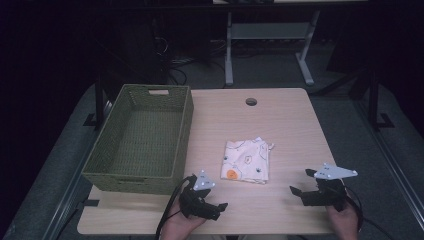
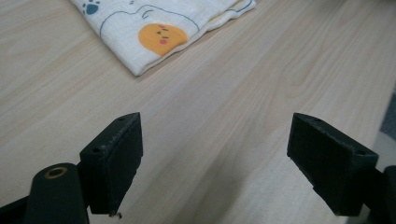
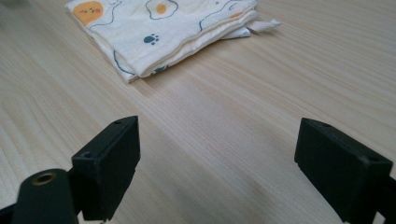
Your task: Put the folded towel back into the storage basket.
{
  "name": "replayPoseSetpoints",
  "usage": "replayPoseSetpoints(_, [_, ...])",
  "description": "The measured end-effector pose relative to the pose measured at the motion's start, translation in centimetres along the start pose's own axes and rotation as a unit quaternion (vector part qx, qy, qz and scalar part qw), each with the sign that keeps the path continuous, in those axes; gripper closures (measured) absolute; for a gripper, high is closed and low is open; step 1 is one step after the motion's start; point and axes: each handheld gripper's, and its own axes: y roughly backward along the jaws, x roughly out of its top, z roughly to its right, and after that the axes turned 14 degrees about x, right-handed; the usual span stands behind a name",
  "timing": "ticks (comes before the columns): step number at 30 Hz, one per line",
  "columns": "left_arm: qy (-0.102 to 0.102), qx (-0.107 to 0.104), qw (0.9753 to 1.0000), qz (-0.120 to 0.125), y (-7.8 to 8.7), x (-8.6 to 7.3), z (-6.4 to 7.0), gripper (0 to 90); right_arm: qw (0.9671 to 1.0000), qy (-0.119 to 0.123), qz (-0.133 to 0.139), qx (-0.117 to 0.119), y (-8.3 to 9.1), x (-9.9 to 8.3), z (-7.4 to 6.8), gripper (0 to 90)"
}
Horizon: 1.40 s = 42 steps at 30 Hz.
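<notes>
The folded cloth (image 1: 246,161) lies flat on the surface (image 1: 290,125), a little right of centre, with the green basket (image 1: 142,140) at its nine o'clock, apart from it and empty as far as the high view shows. The left hand-held gripper (image 1: 212,202) sits near the front edge at the cloth's seven o'clock, and the right hand-held gripper (image 1: 301,182) at its four o'clock; each has its jaws spread wide with nothing between them, both near the cloth but not touching it. In the left gripper view the cloth (image 2: 159,32) shows at twelve o'clock with its orange face print nearest, and in the right gripper view it (image 3: 163,32) lies at eleven o'clock, its stacked folded edges turned toward the jaws. This looks like the approach step, before any grasp, probably with the basket as the cloth's goal. The next move calls for bringing a gripper forward and low to the near edge, so one jaw slips under all the layers, then closing on the whole fold rather than only the top sheet.
</notes>
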Motion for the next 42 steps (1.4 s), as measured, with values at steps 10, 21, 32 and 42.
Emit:
replayPoseSetpoints(10, [0.003, -0.014, 0.9999, 0.004, -0.5, 1.6, -0.2, 18.5, 1.0000, 0.002, 0.007, 0.001, 0.3, -0.1, -0.5, 13.8])
replayPoseSetpoints(21, [-0.021, -0.009, 0.9997, -0.003, -2.4, 6.0, -0.6, 21.1, 0.9999, 0.000, 0.012, 0.003, 0.5, -0.2, -0.2, 13.8])
replayPoseSetpoints(32, [-0.044, -0.005, 0.9990, -0.011, -4.7, 9.5, 0.3, 23.3, 0.9997, 0.006, 0.021, 0.003, 0.9, -0.2, -0.3, 13.8])
replayPoseSetpoints(42, [-0.060, 0.019, 0.9964, -0.057, -8.2, 12.4, 0.0, 27.4, 0.9996, 0.005, 0.027, 0.007, 1.0, -0.2, -0.2, 13.8])
